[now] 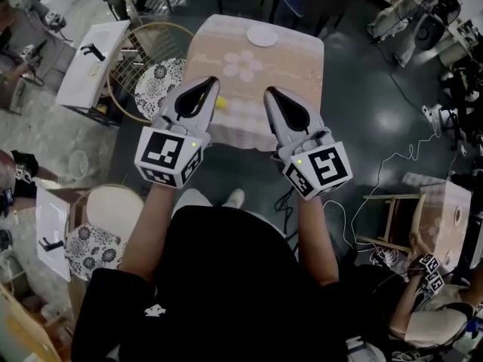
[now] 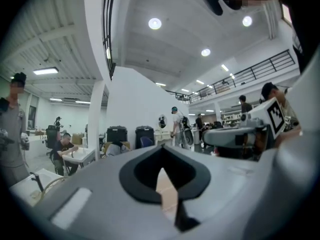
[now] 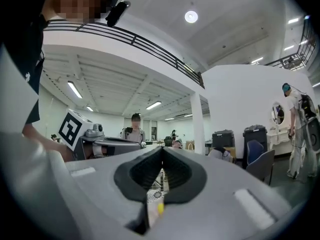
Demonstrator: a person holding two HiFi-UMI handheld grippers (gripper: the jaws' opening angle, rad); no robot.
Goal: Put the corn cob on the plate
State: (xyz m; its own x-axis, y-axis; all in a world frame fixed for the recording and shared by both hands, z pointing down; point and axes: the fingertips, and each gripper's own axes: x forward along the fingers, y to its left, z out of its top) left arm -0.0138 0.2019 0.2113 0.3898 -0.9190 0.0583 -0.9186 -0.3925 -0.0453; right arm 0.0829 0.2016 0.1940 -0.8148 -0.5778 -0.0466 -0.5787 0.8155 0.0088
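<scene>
Two grippers, left [image 1: 210, 86] and right [image 1: 270, 93], are both closed on nothing, level over the one table's [image 1: 302, 59] near edge. One corn cob [image 1: 221, 104] lies at the table's eight o'clock. One plate [image 1: 262, 35] sits at twelve.

The corn cob [image 1: 221, 104] shows in the head view only as 1 small yellow piece just left of the frame's centre; it lies on the near half of the cloth-covered table [image 1: 298, 62], partly hidden by the edge of the left gripper [image 1: 212, 86], so its full shape and direction cannot be told; in the right gripper view only a thin yellow sliver shows, low in the frame. The plate [image 1: 262, 35] is small, round, white and empty; it lies flat near the table's far edge, in the upper middle of the head view, well apart from the cob.
</scene>
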